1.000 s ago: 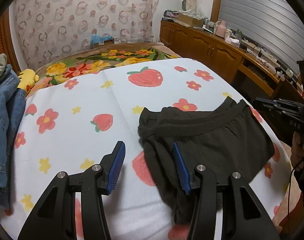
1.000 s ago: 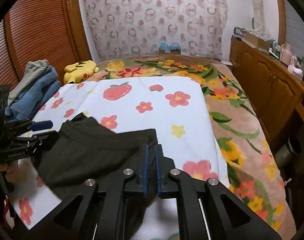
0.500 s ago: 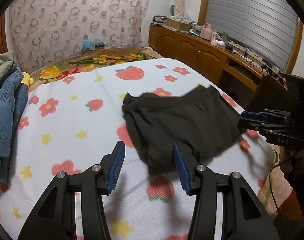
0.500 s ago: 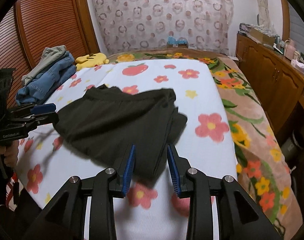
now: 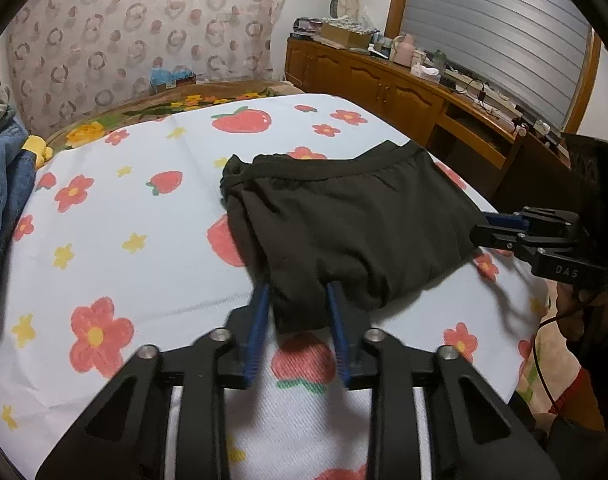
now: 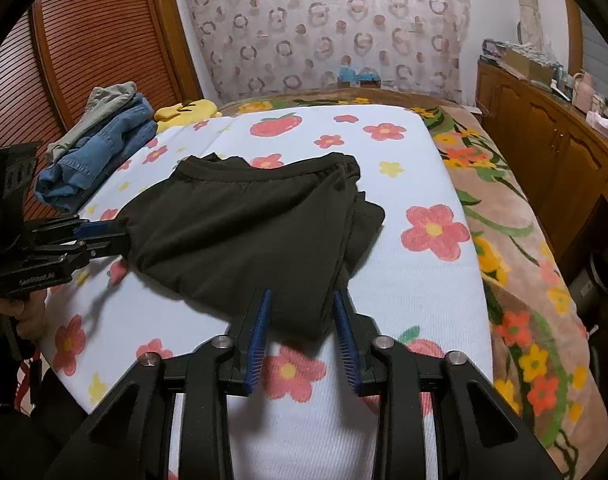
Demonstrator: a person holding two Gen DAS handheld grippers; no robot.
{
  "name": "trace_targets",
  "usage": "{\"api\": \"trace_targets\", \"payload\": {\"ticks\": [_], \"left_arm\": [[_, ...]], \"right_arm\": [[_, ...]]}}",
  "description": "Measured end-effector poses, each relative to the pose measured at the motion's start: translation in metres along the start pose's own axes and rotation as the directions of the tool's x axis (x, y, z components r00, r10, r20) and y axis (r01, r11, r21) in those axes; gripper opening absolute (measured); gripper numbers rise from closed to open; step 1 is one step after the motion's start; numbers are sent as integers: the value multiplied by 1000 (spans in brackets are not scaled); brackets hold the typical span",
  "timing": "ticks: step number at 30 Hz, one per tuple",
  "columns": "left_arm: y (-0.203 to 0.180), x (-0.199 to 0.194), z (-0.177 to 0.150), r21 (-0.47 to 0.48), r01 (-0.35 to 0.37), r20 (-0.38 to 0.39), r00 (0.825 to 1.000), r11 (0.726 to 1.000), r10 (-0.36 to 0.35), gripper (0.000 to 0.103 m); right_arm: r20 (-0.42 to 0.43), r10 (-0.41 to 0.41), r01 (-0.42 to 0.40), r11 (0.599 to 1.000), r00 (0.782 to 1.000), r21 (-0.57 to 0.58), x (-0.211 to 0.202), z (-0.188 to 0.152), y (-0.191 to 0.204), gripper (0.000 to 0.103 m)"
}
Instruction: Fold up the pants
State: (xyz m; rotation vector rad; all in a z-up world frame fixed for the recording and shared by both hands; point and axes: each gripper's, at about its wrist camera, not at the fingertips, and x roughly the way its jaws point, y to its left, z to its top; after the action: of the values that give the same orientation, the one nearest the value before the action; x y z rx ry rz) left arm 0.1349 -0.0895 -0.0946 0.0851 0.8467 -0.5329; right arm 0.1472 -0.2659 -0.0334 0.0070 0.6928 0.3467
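Observation:
Dark folded pants [image 5: 344, 216] lie on the white flower-and-strawberry sheet [image 5: 115, 208], waistband at the far side. My left gripper [image 5: 297, 300] is open, its blue fingers straddling the near corner of the pants. In the right wrist view the pants [image 6: 243, 220] lie the same way, and my right gripper [image 6: 301, 308] is open with its fingers on either side of the opposite near corner. Each gripper shows at the edge of the other's view, the right one [image 5: 504, 224] and the left one [image 6: 99, 236], at the fabric's edge.
A pile of jeans and other clothes [image 6: 99, 140] lies at the bed's far left beside a yellow plush toy [image 6: 187, 112]. Wooden cabinets [image 5: 384, 88] run along the right wall. A floral blanket [image 6: 516, 248] covers the bed's right side.
The right gripper opened and let go of the pants. Both grippers drew back and up, then came in again, each now straddling a near corner of the pants.

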Motion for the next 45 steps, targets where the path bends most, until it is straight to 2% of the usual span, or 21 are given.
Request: {"api": "trace_targets", "payload": {"ticks": [2,6,13,20,29,33,35,37,41,43,45], "left_arm": [[-2,0,-1,7,0,0,1000,1000,0,18],[-2,-8,0,9,-5,24,1000,1000,5,10],[3,-26,2,6,-4,56,998,1000,4,9],[-10,-46,-6,20,5,71,997,1000,-6,9],[-16,-50,-11,17,-6,61,998,1000,5,11],[-13,-52,-7,20,-26,67,997,999,25,20],[-11,-52,-5,20,-43,72,997,999,41,29],[-8,-52,-3,12,-47,76,996,999,46,43],[-2,-49,3,5,-65,82,995,998,65,53],[1,-46,5,-4,-66,81,995,998,66,70],[5,-41,8,-20,-60,78,995,998,62,76]], "right_arm": [[7,-1,1,1000,1000,-6,-1,-1,0,12],[29,4,-4,1000,1000,1,-7,0,-4,9],[28,4,-3,1000,1000,-27,-17,-3,2,6],[38,21,-20,999,999,-32,-32,-10,8,7],[1,30,-30,999,1000,-23,-32,-16,9,7],[7,30,-30,999,1000,-28,-37,-11,11,7],[14,31,-31,999,999,-30,-38,-9,11,7],[24,27,-26,999,999,-32,-40,-9,12,7],[48,-5,6,999,999,-32,-44,-9,12,13],[53,-9,11,999,999,-36,-44,-9,12,18],[51,-15,17,999,999,-33,-42,-9,12,22]]}}
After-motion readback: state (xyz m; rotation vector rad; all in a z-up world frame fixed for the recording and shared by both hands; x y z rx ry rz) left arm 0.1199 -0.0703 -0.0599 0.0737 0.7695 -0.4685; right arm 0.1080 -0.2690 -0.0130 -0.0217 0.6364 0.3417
